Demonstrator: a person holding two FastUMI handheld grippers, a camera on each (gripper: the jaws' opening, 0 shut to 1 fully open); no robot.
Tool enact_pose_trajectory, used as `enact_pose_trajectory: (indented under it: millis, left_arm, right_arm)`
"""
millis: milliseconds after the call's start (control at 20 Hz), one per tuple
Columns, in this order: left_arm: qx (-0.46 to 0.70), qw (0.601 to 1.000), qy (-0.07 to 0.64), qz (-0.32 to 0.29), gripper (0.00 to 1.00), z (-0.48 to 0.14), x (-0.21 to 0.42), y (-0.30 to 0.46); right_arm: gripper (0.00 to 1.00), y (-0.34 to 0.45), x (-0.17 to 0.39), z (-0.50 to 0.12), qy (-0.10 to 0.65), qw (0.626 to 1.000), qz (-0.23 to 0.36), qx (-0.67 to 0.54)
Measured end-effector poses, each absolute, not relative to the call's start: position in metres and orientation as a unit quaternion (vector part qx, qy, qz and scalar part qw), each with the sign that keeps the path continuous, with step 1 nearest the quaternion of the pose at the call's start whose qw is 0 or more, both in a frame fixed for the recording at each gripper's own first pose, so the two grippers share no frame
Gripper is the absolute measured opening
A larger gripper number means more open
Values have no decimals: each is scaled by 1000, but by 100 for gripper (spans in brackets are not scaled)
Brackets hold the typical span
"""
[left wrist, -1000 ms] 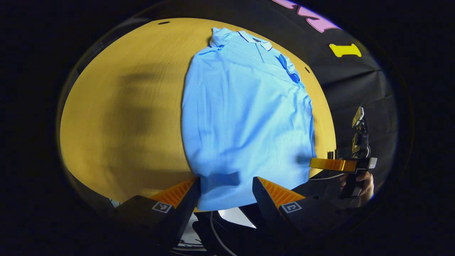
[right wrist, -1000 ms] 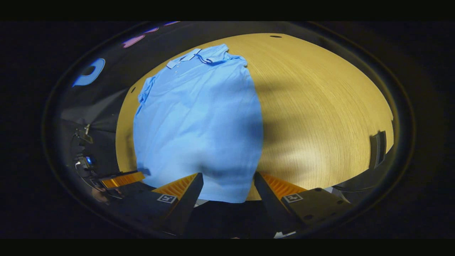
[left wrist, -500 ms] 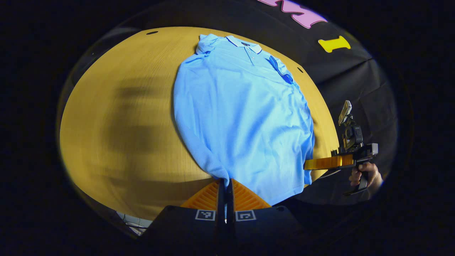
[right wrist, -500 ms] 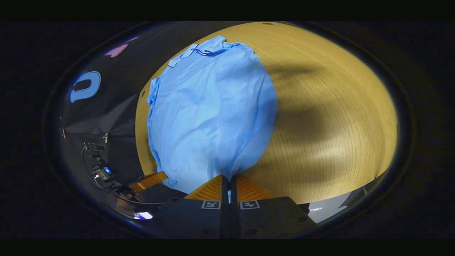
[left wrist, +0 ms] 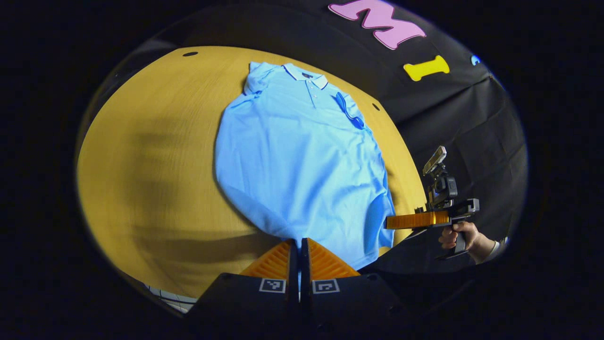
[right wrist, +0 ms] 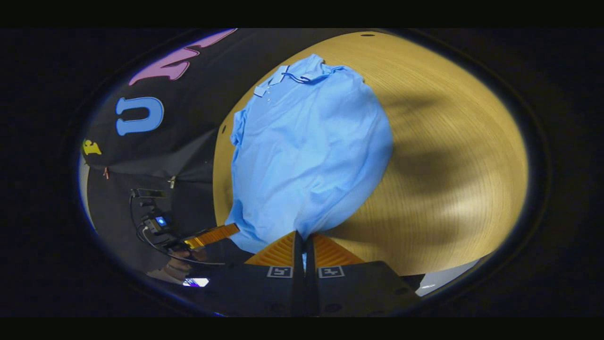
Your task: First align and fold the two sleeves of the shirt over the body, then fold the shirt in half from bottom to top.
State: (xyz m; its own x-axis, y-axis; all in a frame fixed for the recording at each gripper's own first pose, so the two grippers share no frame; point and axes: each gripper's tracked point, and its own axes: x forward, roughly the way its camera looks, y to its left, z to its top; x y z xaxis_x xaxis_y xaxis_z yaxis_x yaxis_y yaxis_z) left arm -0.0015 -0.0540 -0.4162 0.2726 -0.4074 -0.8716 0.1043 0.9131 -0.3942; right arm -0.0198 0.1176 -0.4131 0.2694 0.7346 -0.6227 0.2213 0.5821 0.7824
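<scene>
A light blue polo shirt lies on the round wooden table, collar at the far end, both sleeves folded over the body. My left gripper is shut on the shirt's bottom hem at one corner, and the hem is lifted off the table there. In the right gripper view the same shirt rises toward my right gripper, which is shut on the other hem corner. The right gripper also appears far off in the left gripper view, held by a hand. The left gripper appears at the lower left of the right gripper view.
The wooden table has bare surface beside the shirt, crossed by dark shadows. Small dark holes sit near the far rim. Black cloth wall hangs behind the table. A device with cables and a lit screen rides on the distant gripper.
One second ago both grippers were open around the hem. They closed on it, and since then both have lifted the hem and pulled it up off the table.
</scene>
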Motion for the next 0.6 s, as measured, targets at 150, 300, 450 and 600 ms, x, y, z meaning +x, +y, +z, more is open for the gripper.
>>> enact_pose_trajectory:
  millis: [150, 300, 450, 600]
  left_arm:
    - [-132, 801, 555, -180, 6, -403, 13, -61]
    - [-137, 814, 536, -177, 6, -392, 30, -62]
    - [-138, 829, 513, -174, 6, -377, 52, -63]
    - [-135, 848, 481, -174, 6, -355, 86, -64]
  right_arm:
    - [4, 117, -1, -394, 540, 690, 210, 434]
    - [5, 112, 25, -378, 500, 705, 222, 452]
    - [0, 105, 53, -360, 463, 726, 236, 451]
    - [0, 96, 87, -335, 422, 752, 253, 439]
